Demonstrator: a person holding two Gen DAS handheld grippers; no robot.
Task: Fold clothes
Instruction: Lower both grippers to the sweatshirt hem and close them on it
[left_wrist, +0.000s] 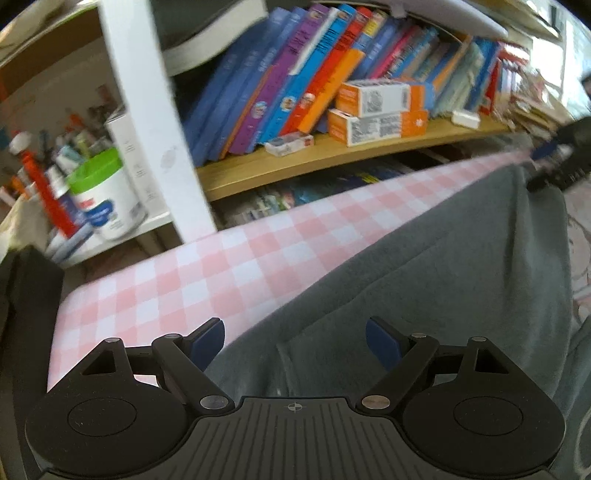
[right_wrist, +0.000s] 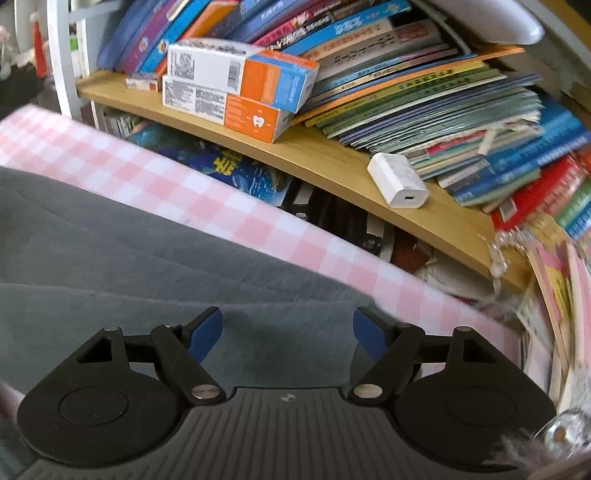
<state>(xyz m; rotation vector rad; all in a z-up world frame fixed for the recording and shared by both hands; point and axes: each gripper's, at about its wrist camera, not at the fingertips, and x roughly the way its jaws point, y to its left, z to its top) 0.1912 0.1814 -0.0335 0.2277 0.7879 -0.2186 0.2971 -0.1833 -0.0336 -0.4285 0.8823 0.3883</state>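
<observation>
A grey fleecy garment (left_wrist: 424, 266) lies on a pink-and-white checked table (left_wrist: 207, 277), with soft folds running across it. My left gripper (left_wrist: 294, 338) hovers over the garment's near left edge, its blue pads wide apart and nothing between them. In the right wrist view the same garment (right_wrist: 140, 254) fills the lower left, on the checked table (right_wrist: 155, 177). Over its right-hand corner hangs my right gripper (right_wrist: 287, 332), open, the pads apart above the cloth and not pressing on it. At the far right of the left wrist view a dark shape, blurred, is probably the other gripper.
A wooden bookshelf (left_wrist: 332, 155) runs right behind the table's far edge, packed with leaning books (left_wrist: 295, 74) and orange-and-white boxes (left_wrist: 376, 110). A white charger (right_wrist: 399, 181) lies on the shelf board. To the left, a white upright (left_wrist: 155, 122) and a green-lidded tub (left_wrist: 103, 195) stand.
</observation>
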